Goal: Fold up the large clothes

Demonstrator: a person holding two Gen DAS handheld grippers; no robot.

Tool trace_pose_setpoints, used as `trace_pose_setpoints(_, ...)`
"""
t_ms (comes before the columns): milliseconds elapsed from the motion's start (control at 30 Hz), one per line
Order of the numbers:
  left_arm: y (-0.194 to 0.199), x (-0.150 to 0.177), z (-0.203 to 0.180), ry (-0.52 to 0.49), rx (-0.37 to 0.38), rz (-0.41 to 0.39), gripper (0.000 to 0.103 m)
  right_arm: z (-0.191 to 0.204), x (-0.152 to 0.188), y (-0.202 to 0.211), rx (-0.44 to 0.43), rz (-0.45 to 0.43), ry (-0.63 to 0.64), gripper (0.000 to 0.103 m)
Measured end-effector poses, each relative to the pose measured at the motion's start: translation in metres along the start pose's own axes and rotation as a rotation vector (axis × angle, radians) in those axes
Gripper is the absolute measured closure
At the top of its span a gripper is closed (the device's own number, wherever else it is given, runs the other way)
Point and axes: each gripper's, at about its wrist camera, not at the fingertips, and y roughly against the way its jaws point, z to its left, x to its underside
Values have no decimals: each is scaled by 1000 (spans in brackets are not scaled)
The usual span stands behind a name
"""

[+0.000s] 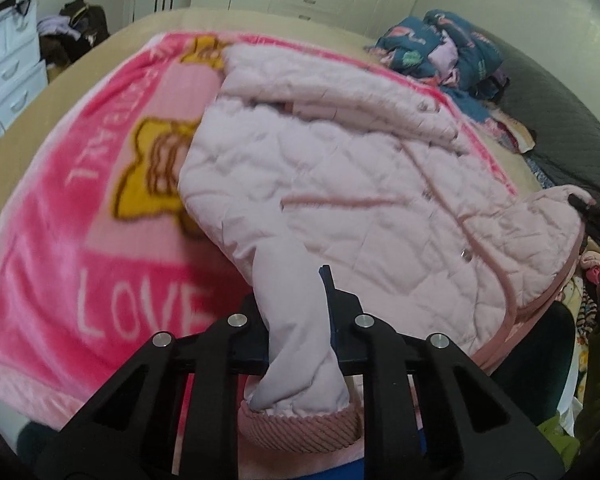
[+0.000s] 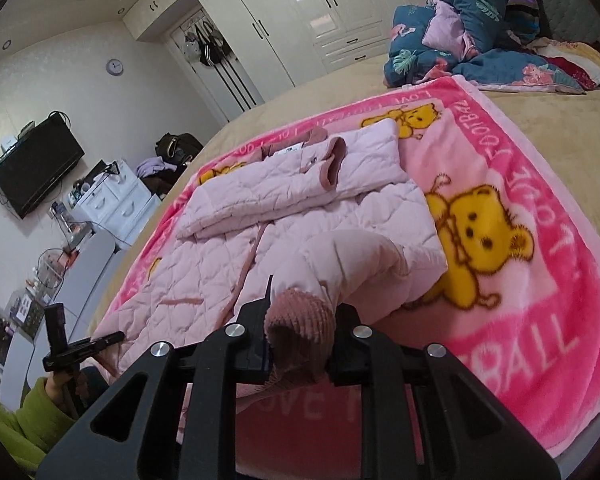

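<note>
Pink quilted jacket [image 2: 284, 208] lies spread on a pink bear-print blanket [image 2: 520, 264] on the bed [image 2: 560, 120], one sleeve folded across its chest, while the right gripper [image 2: 300, 320] pinches the ribbed cuff [image 2: 300, 316] of the other sleeve and the left gripper [image 1: 296, 312] clamps a pale sleeve [image 1: 296, 320].

Both wrist views look closely along their tongs, sharing the jacket [image 1: 340, 184].

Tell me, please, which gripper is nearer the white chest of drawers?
Left. The left gripper, clamping a sleeve of the pink quilted jacket, sits toward the drawers; the right gripper, gripping the ribbed cuff, is across the jacket.
</note>
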Motion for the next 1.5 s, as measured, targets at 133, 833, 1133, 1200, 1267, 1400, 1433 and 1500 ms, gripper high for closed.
trace_pose_setpoints(133, 6, -15, -3, 6, 17, -44, 93, 0, -5, 1, -6, -20, -10, 86)
trace_pose_setpoints(833, 19, -81, -18, -55, 36, -168, 92, -3, -43, -5, -13, -94, -49, 87)
trace_pose_setpoints(1133, 18, -115, -19, -55, 33, -214, 92, -4, -70, -12, -16, -137, -67, 87)
trace_pose_setpoints(1200, 18, -122, -19, -57, 30, -222, 92, -4, -77, -13, -15, -145, -68, 87)
trace_pose_setpoints(1267, 19, -127, -19, -55, 32, -228, 92, -3, -83, -14, -16, -152, -70, 87)
trace_pose_setpoints(1400, 18, -141, -20, -55, 25, -240, 92, -1, -97, -15, -17, -169, -69, 87)
trace_pose_setpoints(1433, 19, -145, -20, -55, 25, -244, 92, -1, -100, -15, -17, -173, -68, 87)
trace_pose_setpoints(1500, 19, -153, -20, -54, 21, -253, 92, 0, -109, -16, -16, -183, -65, 87)
